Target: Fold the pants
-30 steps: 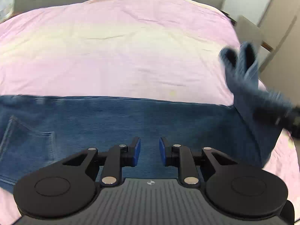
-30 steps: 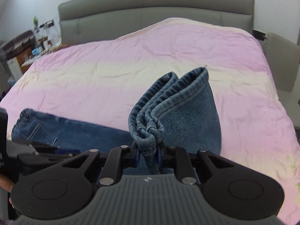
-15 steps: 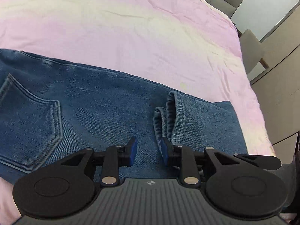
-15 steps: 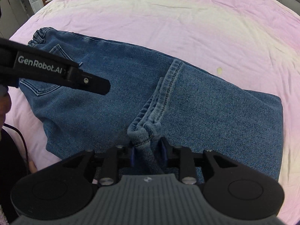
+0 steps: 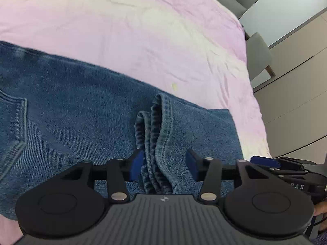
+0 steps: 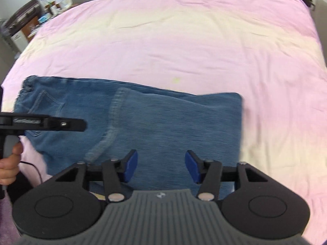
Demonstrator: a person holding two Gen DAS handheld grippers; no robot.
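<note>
Denim lies folded across the near part of the pink bed (image 6: 184,40): the pants (image 6: 143,122) rest with the waistband and back pocket (image 6: 48,104) to the left and the fold edge to the right, the leg ends now brought over onto the middle. Both tools have just been opening. A second ago the right tool (image 6: 161,166) pinched the bunched hems in the air; now its pads stand apart with nothing between them, so the fold looks laid down and released. The left tool (image 5: 163,166) is spread too, the stacked hems (image 5: 157,134) loose between its pads. Only the left wrist view shows those hems close up; only the right wrist view takes in the whole folded outline.
</note>
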